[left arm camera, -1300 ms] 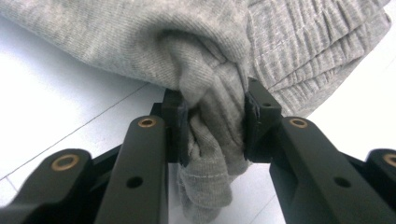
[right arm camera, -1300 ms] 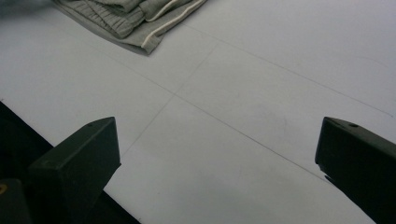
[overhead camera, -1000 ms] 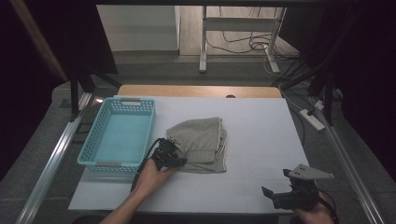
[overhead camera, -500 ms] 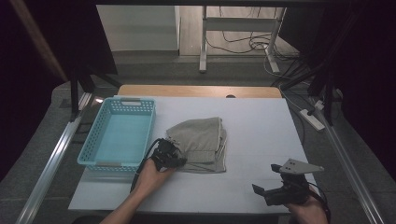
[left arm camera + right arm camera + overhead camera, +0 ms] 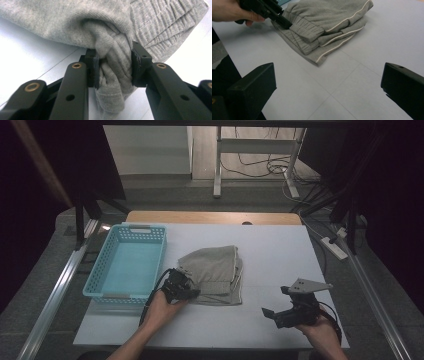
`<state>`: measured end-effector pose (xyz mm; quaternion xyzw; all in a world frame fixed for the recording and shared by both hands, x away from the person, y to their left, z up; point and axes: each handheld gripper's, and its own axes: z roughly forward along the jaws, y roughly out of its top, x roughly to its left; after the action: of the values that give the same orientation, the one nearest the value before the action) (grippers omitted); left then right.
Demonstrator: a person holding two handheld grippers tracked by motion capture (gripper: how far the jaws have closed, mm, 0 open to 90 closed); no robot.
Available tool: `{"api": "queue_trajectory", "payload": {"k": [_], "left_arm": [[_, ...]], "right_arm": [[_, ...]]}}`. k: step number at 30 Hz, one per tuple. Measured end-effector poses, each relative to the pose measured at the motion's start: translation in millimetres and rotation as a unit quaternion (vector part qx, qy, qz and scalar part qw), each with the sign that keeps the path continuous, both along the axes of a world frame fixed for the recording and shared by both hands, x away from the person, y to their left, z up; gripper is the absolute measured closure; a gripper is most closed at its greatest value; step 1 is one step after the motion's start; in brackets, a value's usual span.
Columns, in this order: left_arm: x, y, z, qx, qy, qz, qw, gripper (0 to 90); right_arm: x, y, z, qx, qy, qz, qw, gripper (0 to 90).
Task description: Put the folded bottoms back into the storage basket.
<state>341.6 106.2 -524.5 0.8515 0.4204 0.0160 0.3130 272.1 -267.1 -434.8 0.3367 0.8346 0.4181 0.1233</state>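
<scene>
A folded grey garment [image 5: 215,267] with ribbed cuffs and white piping lies in the middle of the white table [image 5: 280,250]. My left gripper [image 5: 189,291] sits at its near left corner. In the left gripper view the left gripper [image 5: 113,65] is shut on a bunched ribbed fold of the garment [image 5: 75,22], pads pressing from both sides. My right gripper [image 5: 275,302] hovers open near the table's front right, jaws pointing left toward the garment. In the right gripper view the right gripper [image 5: 329,82] has nothing between its wide jaws; beyond lie the garment [image 5: 327,15] and the left gripper [image 5: 284,23].
A light blue plastic basket [image 5: 95,287] stands at the table's left, just left of my left hand. Bare white table lies between the two grippers and to the right of the garment. Metal frame rails run along both sides of the table.
My right gripper has moved left along the front of the table, closer to the garment, and is still open. The left gripper has kept still, gripping the cloth.
</scene>
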Motion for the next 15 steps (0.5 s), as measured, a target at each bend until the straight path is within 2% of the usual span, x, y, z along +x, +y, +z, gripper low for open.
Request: {"api": "queue_trajectory", "payload": {"k": [15], "left_arm": [[-0.1, -0.7, 0.4, 0.004, -0.002, -0.002, 1.0, 64.0]], "right_arm": [[35.1, 20.5, -2.1, 0.015, 0.013, 0.004, 0.9998, 0.1]]}}
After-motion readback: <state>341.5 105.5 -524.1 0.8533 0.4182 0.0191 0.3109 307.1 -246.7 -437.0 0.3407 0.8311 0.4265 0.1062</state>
